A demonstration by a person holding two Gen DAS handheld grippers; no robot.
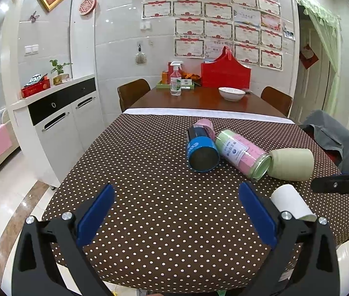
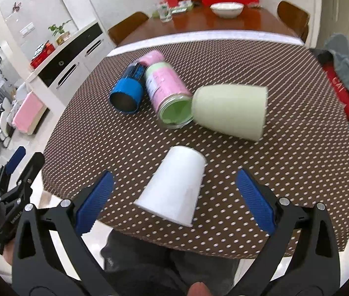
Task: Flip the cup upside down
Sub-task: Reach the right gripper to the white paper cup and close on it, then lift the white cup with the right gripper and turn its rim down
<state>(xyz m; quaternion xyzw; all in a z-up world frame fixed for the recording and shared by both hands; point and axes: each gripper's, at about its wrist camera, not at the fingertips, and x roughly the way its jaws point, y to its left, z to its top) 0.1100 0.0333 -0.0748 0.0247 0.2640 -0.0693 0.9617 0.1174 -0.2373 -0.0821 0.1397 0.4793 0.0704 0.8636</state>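
Take the white cup (image 2: pixel 172 187) as your mark: it stands rim-down at the near table (image 2: pixel 285 172) edge, bare cloth on both its sides. Beyond it the green cup (image 2: pixel 231 111), the pink jar (image 2: pixel 167 91) and the blue can (image 2: pixel 126 96) lie touching in a row.

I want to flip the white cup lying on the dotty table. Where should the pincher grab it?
Grab the white cup across its middle, one finger on each curved side. It lies on its side between the open right gripper fingers, wide rim nearest, so come straight forward from the near table edge.
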